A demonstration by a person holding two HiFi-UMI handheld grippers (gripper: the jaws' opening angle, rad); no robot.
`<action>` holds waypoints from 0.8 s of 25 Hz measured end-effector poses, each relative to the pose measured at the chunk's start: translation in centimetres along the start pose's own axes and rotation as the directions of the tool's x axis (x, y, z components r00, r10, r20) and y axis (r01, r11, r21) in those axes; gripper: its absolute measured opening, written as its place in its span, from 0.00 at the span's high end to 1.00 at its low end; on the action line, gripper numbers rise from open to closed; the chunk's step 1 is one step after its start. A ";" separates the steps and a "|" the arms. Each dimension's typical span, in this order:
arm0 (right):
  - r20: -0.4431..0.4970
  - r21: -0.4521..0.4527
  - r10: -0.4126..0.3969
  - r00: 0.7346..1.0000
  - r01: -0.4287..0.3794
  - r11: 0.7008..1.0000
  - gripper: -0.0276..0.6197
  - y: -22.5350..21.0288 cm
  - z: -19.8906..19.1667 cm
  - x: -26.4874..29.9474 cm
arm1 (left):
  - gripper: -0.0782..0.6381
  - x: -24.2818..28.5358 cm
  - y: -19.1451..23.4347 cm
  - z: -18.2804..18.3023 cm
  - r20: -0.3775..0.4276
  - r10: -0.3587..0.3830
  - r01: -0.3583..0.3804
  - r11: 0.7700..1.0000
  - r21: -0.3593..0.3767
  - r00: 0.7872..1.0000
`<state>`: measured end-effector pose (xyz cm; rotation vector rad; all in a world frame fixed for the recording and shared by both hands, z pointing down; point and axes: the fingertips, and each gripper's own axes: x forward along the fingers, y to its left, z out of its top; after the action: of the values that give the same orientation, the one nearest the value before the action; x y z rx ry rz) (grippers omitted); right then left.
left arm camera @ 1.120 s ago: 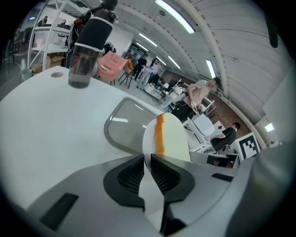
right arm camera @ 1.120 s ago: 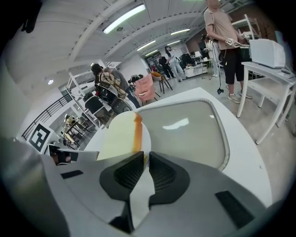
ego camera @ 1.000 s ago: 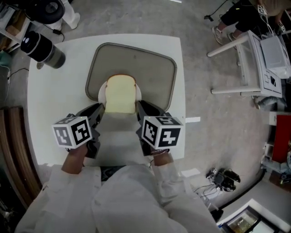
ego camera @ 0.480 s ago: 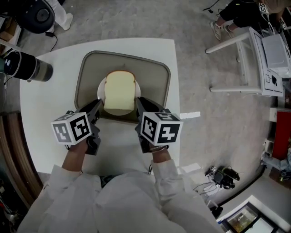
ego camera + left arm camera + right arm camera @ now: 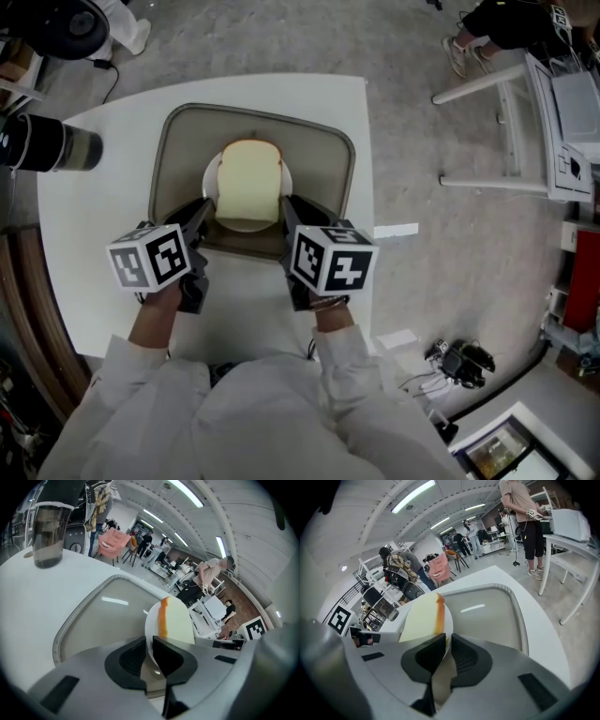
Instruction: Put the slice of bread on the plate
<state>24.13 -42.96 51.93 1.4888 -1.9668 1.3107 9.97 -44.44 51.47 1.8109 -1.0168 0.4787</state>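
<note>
1. Little differs from a second ago. The slice of bread (image 5: 249, 180) lies flat on the plate (image 5: 210, 187) as it did then. The left gripper (image 5: 202, 212) and right gripper (image 5: 289, 210) flank the plate's lower edge at the same spots. The plate seems slightly further in from the tray's lower edge, though the camera itself shifts, so this is uncertain.
2. With the bread already on the plate, at centre frame, the placing looks done. What remains appears to be setting the plate down and letting go.
3. In each gripper view the dark jaws are almost together, clamped on the thin white rim of the plate, one pair on each side.
4. The bread is pale cream and soft-looking, with a domed top and a narrow orange-brown crust.
5. The plate is round, white and glossy. The tray (image 5: 173, 159) beneath is a matt grey-beige rectangle with rounded corners and a raised lip.
6. The tabletop (image 5: 94, 225) is smooth white. A dark cylindrical cup (image 5: 47, 145) stands at the upper left of the frame.
</note>
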 end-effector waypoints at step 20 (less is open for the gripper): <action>-0.058 -0.075 -0.023 0.998 0.019 0.997 0.88 0.0 0.0 1.0 | 0.82 0.6 0.9 -0.2 -0.063 0.013 -0.010 0.999 0.046 0.998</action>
<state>23.70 -43.52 52.66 1.4161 -1.9357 1.2443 9.63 -44.73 52.48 1.8200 -0.9802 0.5672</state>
